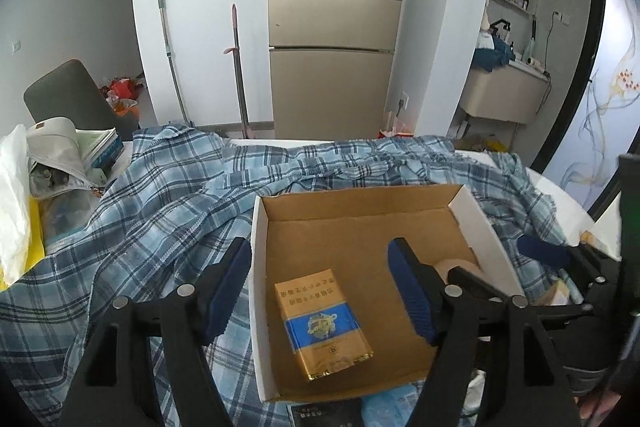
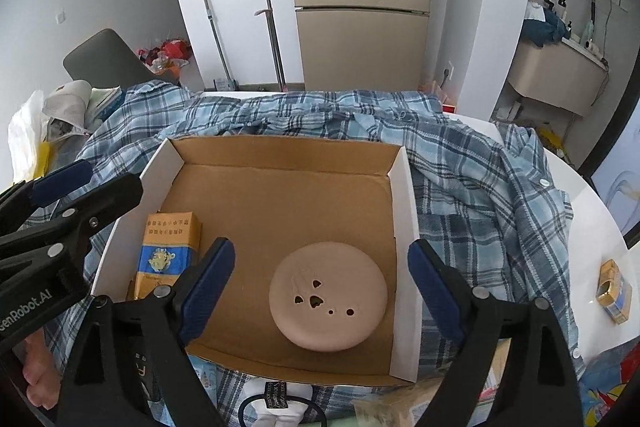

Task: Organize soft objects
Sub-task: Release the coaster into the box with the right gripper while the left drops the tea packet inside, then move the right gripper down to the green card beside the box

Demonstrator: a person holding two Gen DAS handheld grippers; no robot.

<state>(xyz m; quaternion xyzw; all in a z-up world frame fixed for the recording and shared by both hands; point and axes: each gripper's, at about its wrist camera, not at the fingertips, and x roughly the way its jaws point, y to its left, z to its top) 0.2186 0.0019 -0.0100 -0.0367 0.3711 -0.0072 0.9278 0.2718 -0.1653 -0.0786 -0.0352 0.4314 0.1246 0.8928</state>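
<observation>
An open cardboard box lies on a blue plaid shirt spread over the table. In the box lie a yellow and blue packet and a round beige pad with small holes, which is mostly hidden behind a finger in the left wrist view. My left gripper is open and empty over the packet. My right gripper is open and empty over the beige pad. The left gripper also shows in the right wrist view.
A second small yellow packet lies on the white table at the right. A grey bag, books and a white plastic bag stand at the left. A white sock-like bundle and other packs lie in front of the box.
</observation>
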